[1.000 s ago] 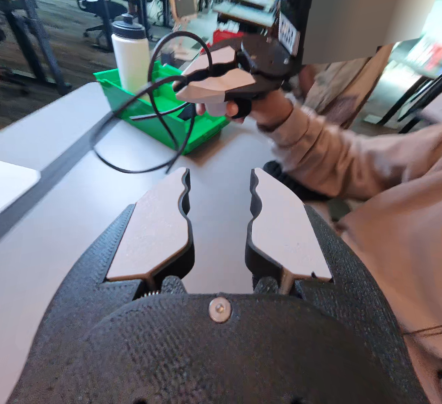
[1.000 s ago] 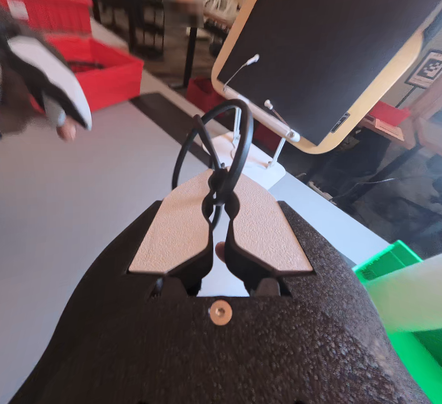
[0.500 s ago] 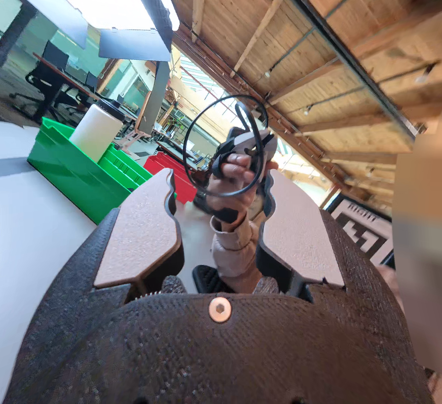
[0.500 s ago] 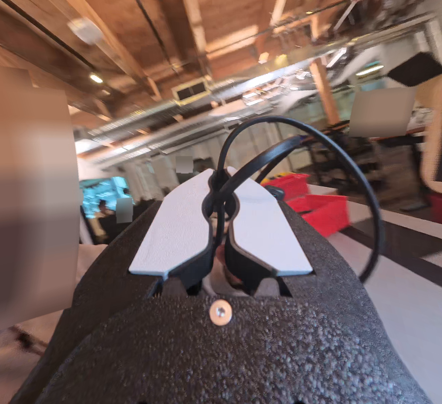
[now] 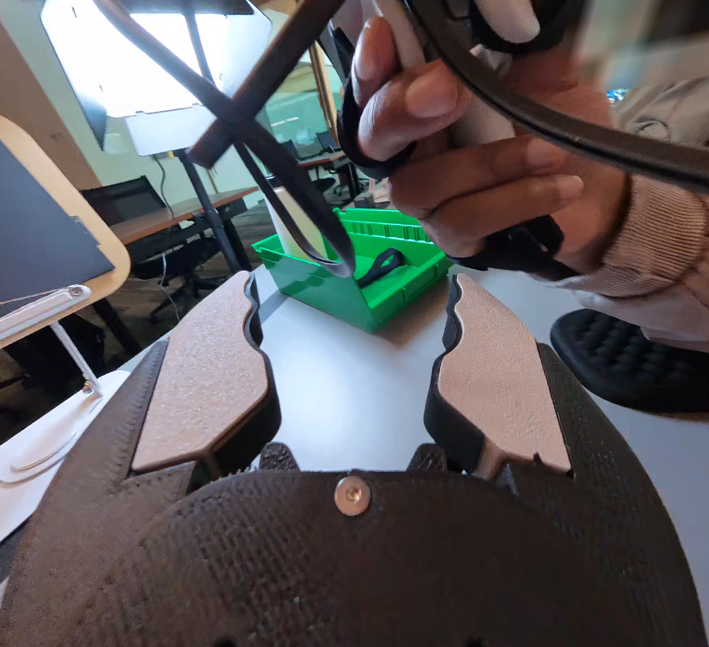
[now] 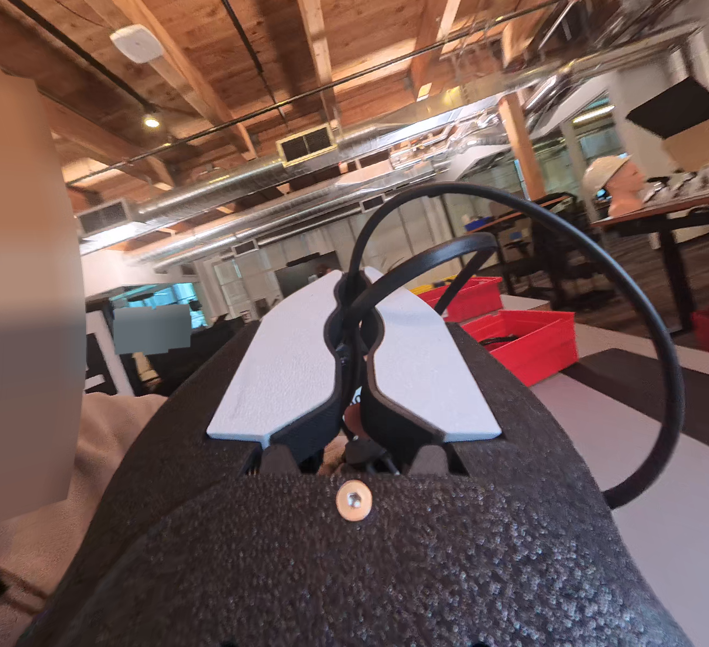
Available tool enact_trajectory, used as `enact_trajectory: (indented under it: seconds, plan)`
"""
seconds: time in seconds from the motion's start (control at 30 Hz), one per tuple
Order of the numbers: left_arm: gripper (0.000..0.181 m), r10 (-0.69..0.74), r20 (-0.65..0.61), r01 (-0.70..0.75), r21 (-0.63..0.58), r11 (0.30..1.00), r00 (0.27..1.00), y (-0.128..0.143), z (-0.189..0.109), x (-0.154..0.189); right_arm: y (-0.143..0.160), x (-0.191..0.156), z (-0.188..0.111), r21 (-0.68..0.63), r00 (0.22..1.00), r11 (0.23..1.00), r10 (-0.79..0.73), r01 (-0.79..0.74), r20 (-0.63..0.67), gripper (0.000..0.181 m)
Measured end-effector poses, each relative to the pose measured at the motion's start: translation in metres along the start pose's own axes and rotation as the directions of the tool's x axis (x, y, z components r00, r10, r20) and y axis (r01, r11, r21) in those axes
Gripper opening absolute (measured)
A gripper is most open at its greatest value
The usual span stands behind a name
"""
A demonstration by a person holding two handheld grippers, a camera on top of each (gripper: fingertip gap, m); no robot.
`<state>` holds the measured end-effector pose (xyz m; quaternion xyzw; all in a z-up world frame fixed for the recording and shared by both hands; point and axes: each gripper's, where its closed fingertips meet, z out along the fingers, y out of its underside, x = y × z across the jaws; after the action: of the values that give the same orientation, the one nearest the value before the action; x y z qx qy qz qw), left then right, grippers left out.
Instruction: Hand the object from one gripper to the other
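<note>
Slide wide-open left gripper [image 5: 351, 325] up to black cord loop [image 5: 291, 199] mid-frame, pinched tight in right gripper [image 6: 355, 306]; then squeeze.

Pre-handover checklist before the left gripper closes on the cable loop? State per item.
1. Right gripper shut on the black cable loop: ok.
2. Left gripper open, nothing in it: ok.
3. Loop between the left fingers: not ok, it hangs above and beyond the tips.
4. Loop clear of the green bin: cannot tell.
5. Person's hand out of the closing path: ok.
</note>
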<state>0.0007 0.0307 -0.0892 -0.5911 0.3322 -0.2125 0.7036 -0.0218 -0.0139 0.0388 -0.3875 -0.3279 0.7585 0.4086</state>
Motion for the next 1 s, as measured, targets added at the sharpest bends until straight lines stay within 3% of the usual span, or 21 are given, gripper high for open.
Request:
enact_trajectory:
  seconds: [0.13,0.27,0.4,0.53,0.77,0.93,1.0]
  plan:
    - [0.069,-0.098,-0.147,0.111,0.087,0.990,0.984,-0.013,-0.010,0.012,0.013,0.000,0.008,-0.056,0.985,0.986,-0.158,0.155,-0.074,0.004]
    - [0.067,-0.149,-0.280,0.214,0.219,0.952,0.948,-0.041,-0.023,0.021,0.004,-0.001,0.003,-0.060,0.983,0.985,-0.168,0.163,-0.075,0.004]
    - [0.049,-0.234,-0.384,0.344,0.251,0.905,0.893,-0.061,-0.034,0.023,-0.002,0.006,-0.002,-0.046,0.975,0.980,-0.196,0.192,-0.103,0.004]
    - [0.044,-0.347,-0.451,0.495,0.266,0.827,0.822,-0.077,-0.041,0.016,-0.005,0.014,-0.007,-0.072,0.942,0.955,-0.297,0.289,-0.158,0.004]
    - [0.032,-0.473,-0.389,0.598,0.319,0.736,0.790,-0.085,-0.049,-0.019,0.007,0.008,-0.003,-0.122,0.926,0.927,-0.366,0.354,-0.093,0.004]
    - [0.012,-0.497,-0.331,0.589,0.293,0.754,0.802,-0.077,-0.048,-0.033,0.015,-0.002,0.000,-0.129,0.927,0.920,-0.375,0.370,-0.017,0.004]
    - [0.020,-0.486,-0.347,0.578,0.246,0.778,0.802,-0.072,-0.045,-0.032,0.016,-0.003,-0.001,-0.137,0.923,0.915,-0.384,0.379,-0.011,0.004]
